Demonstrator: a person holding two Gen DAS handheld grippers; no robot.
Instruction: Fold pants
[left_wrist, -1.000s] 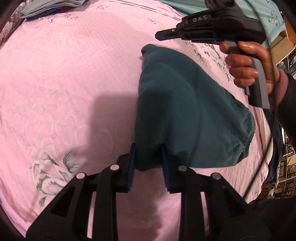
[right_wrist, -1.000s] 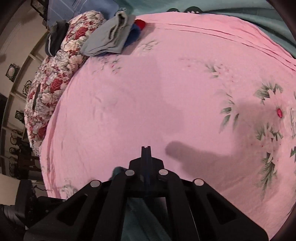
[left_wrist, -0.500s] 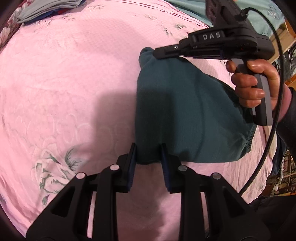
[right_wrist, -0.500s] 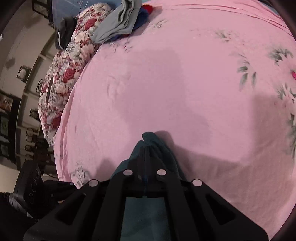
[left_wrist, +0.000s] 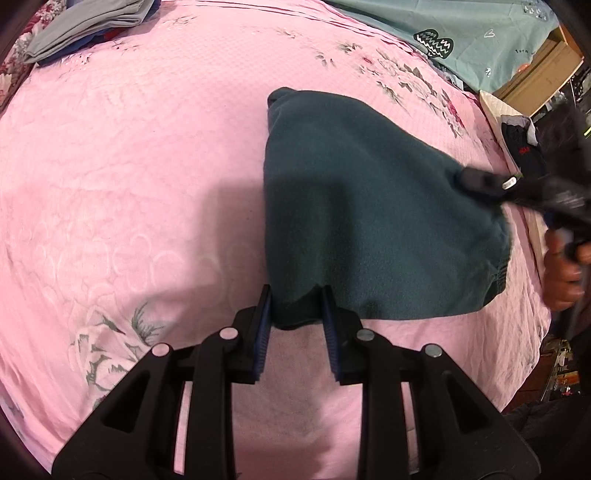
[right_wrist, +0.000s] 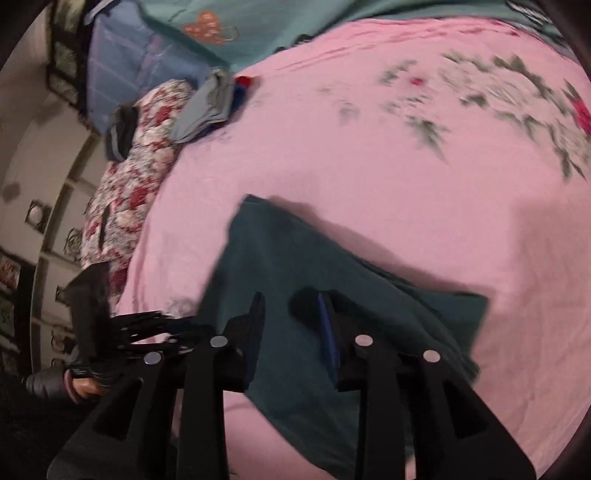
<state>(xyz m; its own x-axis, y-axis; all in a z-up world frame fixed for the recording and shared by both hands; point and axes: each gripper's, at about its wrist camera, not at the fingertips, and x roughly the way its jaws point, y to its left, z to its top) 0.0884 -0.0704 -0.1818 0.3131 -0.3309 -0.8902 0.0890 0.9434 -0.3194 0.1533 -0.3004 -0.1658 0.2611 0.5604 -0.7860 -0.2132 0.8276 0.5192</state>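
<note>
Dark teal pants (left_wrist: 369, 221) lie folded into a compact bundle on the pink bedspread (left_wrist: 129, 166). My left gripper (left_wrist: 297, 299) is open, its fingers on either side of the bundle's near corner. My right gripper (right_wrist: 291, 306) is open and empty just above the pants (right_wrist: 314, 280). It shows blurred at the pants' right edge in the left wrist view (left_wrist: 491, 182).
A stack of folded grey and blue clothes (left_wrist: 85, 26) lies at the far left of the bed. A floral quilt (right_wrist: 136, 162) runs along the bed's left side. A teal blanket (left_wrist: 461, 33) covers the far end. Shelves and boxes (left_wrist: 543, 70) stand beyond the right edge.
My right gripper has opened, let go of the pants' far corner and swung back toward the right side of the bundle. The left gripper has stayed at the near corner.
</note>
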